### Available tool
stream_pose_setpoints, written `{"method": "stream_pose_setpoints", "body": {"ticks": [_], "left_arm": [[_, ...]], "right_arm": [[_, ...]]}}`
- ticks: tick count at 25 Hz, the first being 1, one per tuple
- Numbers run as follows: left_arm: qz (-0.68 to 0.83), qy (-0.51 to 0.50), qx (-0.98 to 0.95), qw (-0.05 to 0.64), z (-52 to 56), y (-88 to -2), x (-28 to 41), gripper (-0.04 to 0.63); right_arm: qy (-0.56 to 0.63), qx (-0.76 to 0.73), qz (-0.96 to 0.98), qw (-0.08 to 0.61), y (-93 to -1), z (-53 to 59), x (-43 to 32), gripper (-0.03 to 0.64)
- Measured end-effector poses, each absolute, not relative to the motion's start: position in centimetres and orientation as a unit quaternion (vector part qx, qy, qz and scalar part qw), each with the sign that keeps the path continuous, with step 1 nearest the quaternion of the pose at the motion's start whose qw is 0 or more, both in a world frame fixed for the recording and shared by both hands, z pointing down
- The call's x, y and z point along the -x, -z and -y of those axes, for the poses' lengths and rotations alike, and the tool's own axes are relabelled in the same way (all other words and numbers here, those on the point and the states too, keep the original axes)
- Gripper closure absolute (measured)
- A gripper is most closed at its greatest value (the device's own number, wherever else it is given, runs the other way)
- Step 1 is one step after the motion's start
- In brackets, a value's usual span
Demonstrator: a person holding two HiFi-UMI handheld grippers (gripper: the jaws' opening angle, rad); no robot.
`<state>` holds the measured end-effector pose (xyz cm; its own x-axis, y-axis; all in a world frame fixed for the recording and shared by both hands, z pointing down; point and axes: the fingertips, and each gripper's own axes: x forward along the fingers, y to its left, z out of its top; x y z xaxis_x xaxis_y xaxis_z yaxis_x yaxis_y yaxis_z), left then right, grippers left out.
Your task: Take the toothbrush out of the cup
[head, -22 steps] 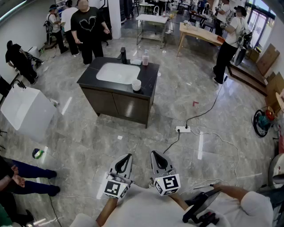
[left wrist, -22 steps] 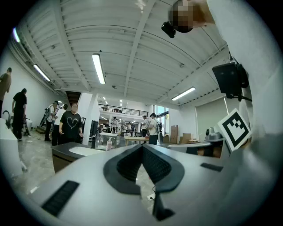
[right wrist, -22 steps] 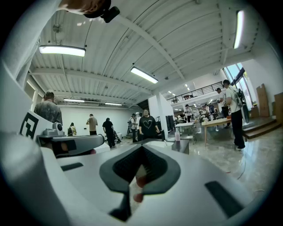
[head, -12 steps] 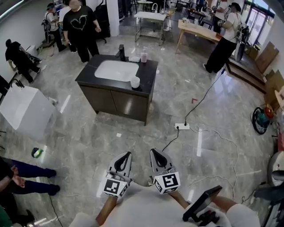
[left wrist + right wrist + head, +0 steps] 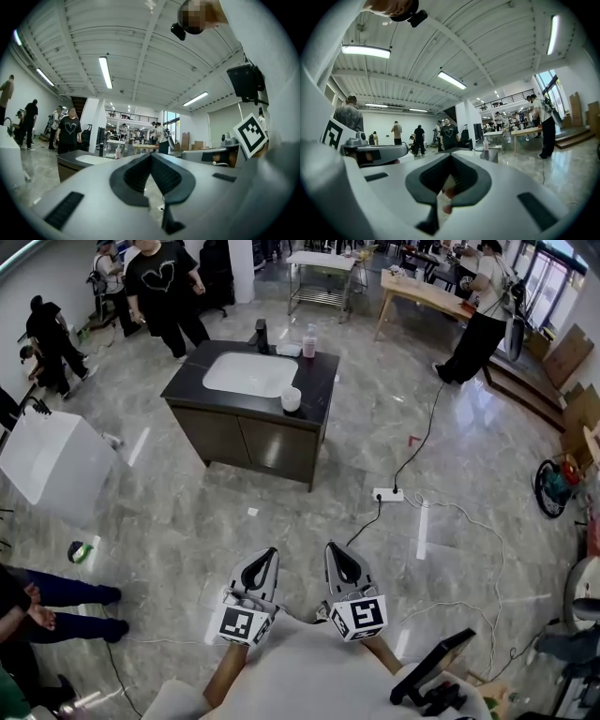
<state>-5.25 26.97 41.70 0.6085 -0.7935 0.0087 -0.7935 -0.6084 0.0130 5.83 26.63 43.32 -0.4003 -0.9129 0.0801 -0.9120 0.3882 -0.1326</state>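
Both claws are pressed together on nothing, left claw (image 5: 267,559) and right claw (image 5: 334,551), held level near the chest. The cup (image 5: 291,398) is at 12 o'clock, well away on the dark counter (image 5: 319,390), at the basin's (image 5: 246,373) 4 o'clock. Can't make out the toothbrush from here. I'd guess it's light, stiff, slick plastic, so pinch the handle above the rim. Glossy grey floor (image 5: 281,512), busy open room.

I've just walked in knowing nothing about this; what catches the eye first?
The left gripper and the right gripper jut forward side by side at the head view's bottom, both shut. Ahead, a dark sink cabinet stands on the marble floor, a white cup on its countertop.
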Motion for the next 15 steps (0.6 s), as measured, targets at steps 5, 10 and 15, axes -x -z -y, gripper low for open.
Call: {"method": "stream_pose_setpoints", "body": {"ticks": [5, 10, 15], "left_arm": [[0.441, -0.004, -0.897, 0.009, -26.7, -42.4, 6.0, 0.6], [0.433, 0.003, -0.902, 0.01, -25.9, -42.1, 7.1, 0.6], [0.422, 0.009, -0.907, 0.012, -25.2, -42.1, 8.9, 0.6]], "right_arm": [[0.071, 0.555, -0.829, -0.006, -43.5, -26.6, -5.7, 0.612], [0.066, 0.57, -0.819, -0.008, -43.0, -26.1, -5.2, 0.612], [0.059, 0.58, -0.812, -0.019, -43.1, -25.6, -3.6, 0.612]]}}
